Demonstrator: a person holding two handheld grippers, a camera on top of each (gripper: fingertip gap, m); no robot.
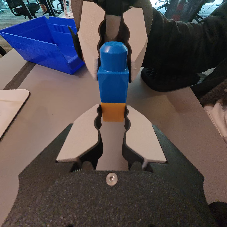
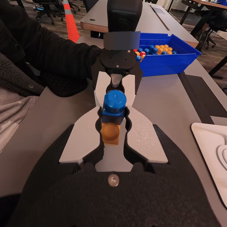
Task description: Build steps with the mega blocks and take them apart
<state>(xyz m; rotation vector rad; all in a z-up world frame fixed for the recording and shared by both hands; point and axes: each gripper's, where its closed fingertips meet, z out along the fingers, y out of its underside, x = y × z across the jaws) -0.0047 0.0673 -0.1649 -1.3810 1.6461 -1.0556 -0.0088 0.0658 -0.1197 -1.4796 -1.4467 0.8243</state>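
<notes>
Black textured tongs [image 1: 113, 110], pale grey finger plates, silver screw [image 1: 111, 180], black sleeve [image 2: 55, 52]

A grey table [image 2: 165, 104] with a dark strip along one edge fills the foreground, and a second grey desk [image 2: 147, 18] with a wood-coloured edge stands beyond it. Black office chairs [image 1: 24, 7] on wheels sit on the patterned carpet [image 2: 59, 26] behind, near an orange traffic cone [image 2: 71, 24] with a grey band. Pale light comes in at the far back of the room.
</notes>
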